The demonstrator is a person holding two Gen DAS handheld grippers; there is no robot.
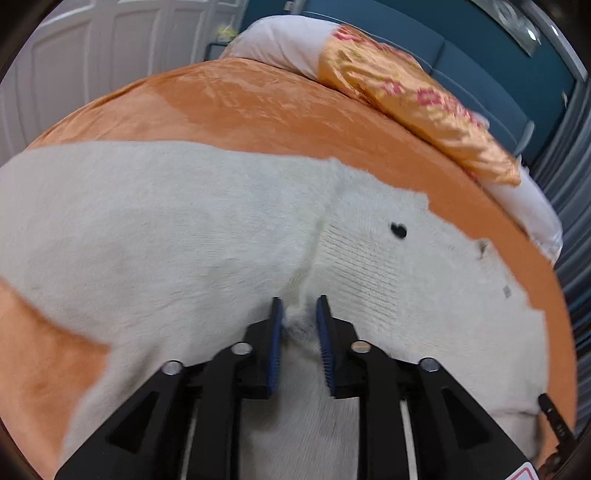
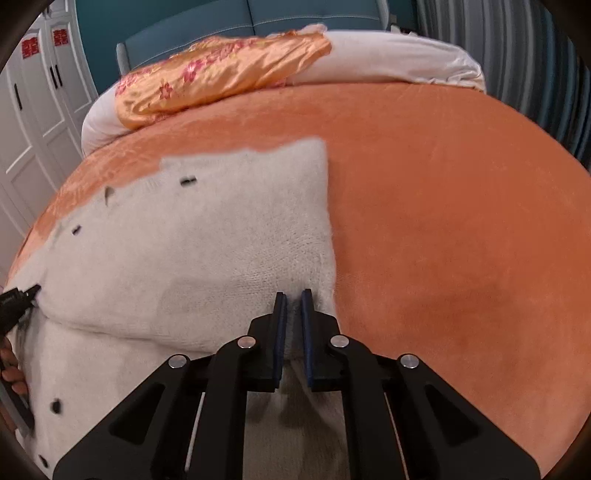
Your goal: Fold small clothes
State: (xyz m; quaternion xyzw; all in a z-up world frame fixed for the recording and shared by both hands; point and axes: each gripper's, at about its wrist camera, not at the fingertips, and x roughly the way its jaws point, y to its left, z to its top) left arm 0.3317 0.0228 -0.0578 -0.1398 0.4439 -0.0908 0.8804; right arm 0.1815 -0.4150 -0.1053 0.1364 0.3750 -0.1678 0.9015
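A white fuzzy knit cardigan (image 1: 184, 229) with small black buttons (image 1: 399, 230) lies spread on an orange bed blanket (image 1: 258, 107). My left gripper (image 1: 300, 306) is shut on a bunched fold of the cardigan near its middle seam. In the right wrist view the cardigan (image 2: 207, 236) lies left of centre, partly folded over itself. My right gripper (image 2: 293, 295) is shut on the cardigan's right edge. The left gripper's tip shows at the far left of the right wrist view (image 2: 22, 295), and the right gripper's tip at the lower right of the left wrist view (image 1: 554, 417).
An orange flowered satin pillow (image 2: 221, 74) lies on a white duvet roll (image 2: 406, 59) at the head of the bed. A teal headboard (image 2: 258, 18) stands behind it. White wardrobe doors (image 2: 33, 122) stand on the left, striped curtains (image 2: 535, 74) on the right.
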